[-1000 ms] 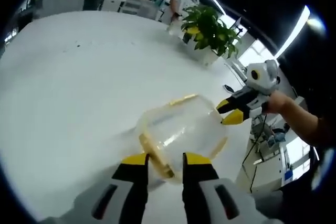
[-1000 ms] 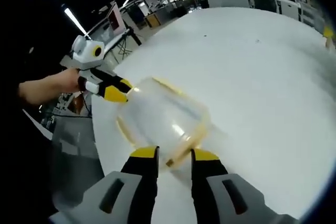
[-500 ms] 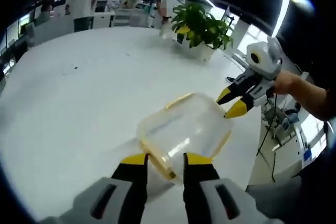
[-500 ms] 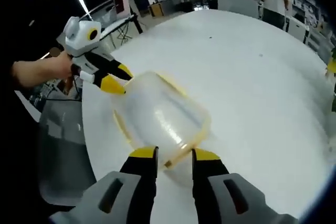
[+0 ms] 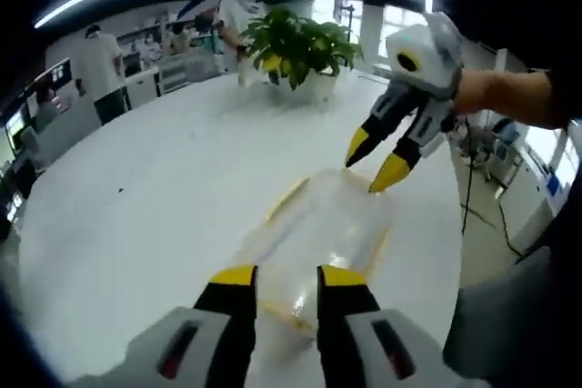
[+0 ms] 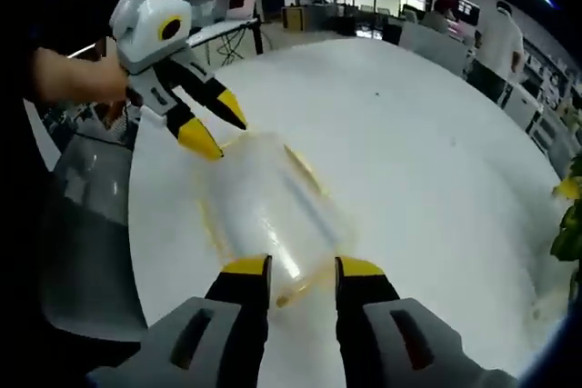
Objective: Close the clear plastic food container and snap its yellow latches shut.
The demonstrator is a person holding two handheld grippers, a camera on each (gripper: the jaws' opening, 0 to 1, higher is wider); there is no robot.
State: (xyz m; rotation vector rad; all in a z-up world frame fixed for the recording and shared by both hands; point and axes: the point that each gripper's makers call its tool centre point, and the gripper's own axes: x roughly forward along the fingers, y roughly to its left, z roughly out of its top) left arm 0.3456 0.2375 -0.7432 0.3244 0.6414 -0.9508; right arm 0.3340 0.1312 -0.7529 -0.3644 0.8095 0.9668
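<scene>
The clear plastic container [image 5: 318, 229] with yellow latches lies on the white table [image 5: 136, 188], blurred in both views. In the left gripper view my left gripper [image 5: 286, 279] is open, its jaws on either side of the container's near end. My right gripper [image 5: 375, 157] comes in from the upper right, open, with its yellow tips at the container's far end. In the right gripper view the container [image 6: 264, 215] lies between my right gripper [image 6: 302, 268] at its near end and my left gripper [image 6: 216, 124] at its far end. A yellow latch [image 6: 300, 168] shows along its side.
A potted plant [image 5: 296, 43] stands at the table's far edge. People [image 5: 95, 65] stand at desks beyond it. The table's edge [image 6: 136, 224] runs close to the container, with a grey chair [image 6: 82, 252] below it. The white table [image 6: 427, 188] stretches wide to the other side.
Both views have swung round as the hands moved. The grippers have kept to opposite ends of the container, and each now looms larger in the other's view. The container now looks blurred.
</scene>
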